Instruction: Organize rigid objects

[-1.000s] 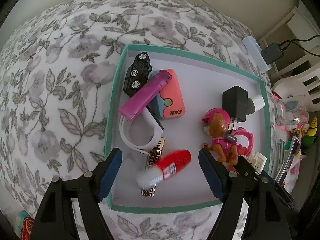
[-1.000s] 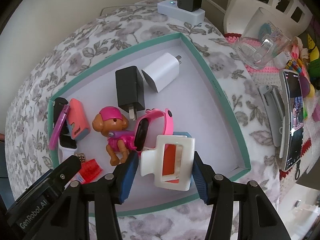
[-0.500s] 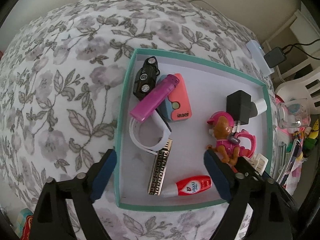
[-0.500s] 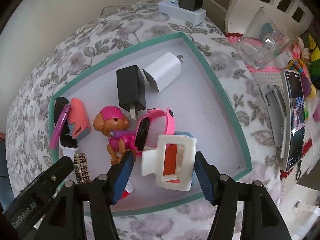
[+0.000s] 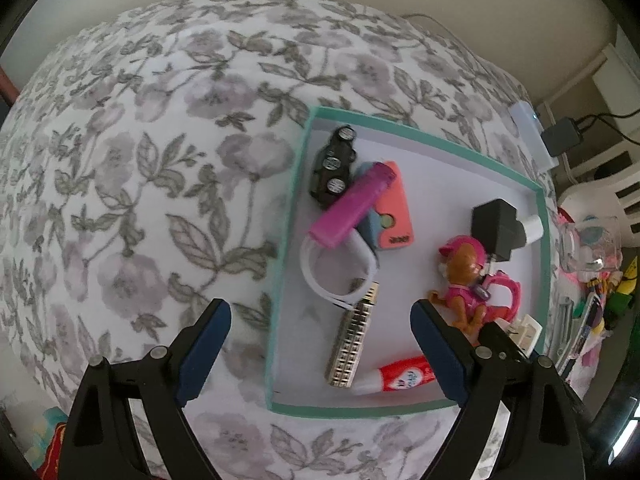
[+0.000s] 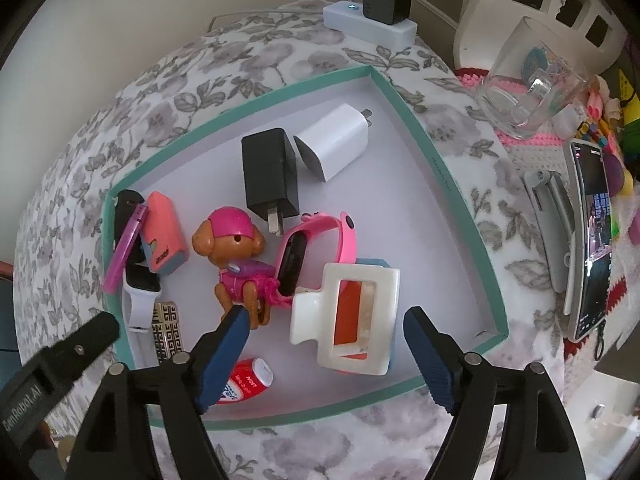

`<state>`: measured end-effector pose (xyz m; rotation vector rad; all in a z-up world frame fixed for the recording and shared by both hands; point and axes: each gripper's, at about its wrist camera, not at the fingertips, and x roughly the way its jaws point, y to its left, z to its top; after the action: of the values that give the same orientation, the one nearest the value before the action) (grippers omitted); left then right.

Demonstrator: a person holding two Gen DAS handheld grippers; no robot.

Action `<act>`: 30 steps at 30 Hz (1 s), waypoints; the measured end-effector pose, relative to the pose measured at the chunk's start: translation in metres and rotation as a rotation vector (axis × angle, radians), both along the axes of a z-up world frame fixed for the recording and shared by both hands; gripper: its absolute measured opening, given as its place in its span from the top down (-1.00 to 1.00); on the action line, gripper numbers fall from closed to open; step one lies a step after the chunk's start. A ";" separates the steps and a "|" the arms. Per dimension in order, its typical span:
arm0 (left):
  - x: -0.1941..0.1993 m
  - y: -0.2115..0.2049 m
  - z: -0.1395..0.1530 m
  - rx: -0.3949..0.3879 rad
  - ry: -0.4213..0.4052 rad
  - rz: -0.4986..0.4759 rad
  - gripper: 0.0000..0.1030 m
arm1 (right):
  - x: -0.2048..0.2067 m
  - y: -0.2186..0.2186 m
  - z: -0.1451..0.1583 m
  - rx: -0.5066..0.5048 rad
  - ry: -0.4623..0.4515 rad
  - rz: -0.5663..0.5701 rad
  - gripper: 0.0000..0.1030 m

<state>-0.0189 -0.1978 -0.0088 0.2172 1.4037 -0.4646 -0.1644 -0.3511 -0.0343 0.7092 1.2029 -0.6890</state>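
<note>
Grippers first: the right gripper [image 6: 326,350] hangs over the near end of the tray [image 6: 456,184], its jaws opening, with the white hair clip [image 6: 348,316] lying loose between them, touched by neither pad. The left gripper [image 5: 320,350] stands wide apart with nothing held, straddling the tray's left wall [image 5: 280,280]. Inside the tray lie a toy dog [image 6: 236,264], pink watch [image 6: 316,248], black charger [image 6: 270,174], white charger [image 6: 334,140], toy car [image 5: 334,168], purple lighter [image 5: 352,206] and red tube [image 5: 400,376]. All rests on a flowered cloth [image 5: 140,160].
</note>
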 end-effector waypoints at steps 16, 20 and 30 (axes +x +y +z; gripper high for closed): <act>0.018 0.049 -0.026 0.145 -0.040 0.107 -0.80 | 0.007 0.031 -0.004 -0.068 -0.019 0.088 -1.00; 0.018 0.063 -0.022 0.146 -0.061 0.118 -0.80 | 0.010 0.039 -0.003 -0.107 -0.024 0.100 -1.00; 0.016 0.072 -0.011 0.153 -0.082 0.072 -0.80 | 0.010 0.063 0.005 -0.119 -0.078 0.120 -1.00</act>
<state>-0.0028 -0.1254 -0.0200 0.3055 1.3627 -0.2859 -0.1548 -0.2885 -0.0288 0.5553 1.1147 -0.6217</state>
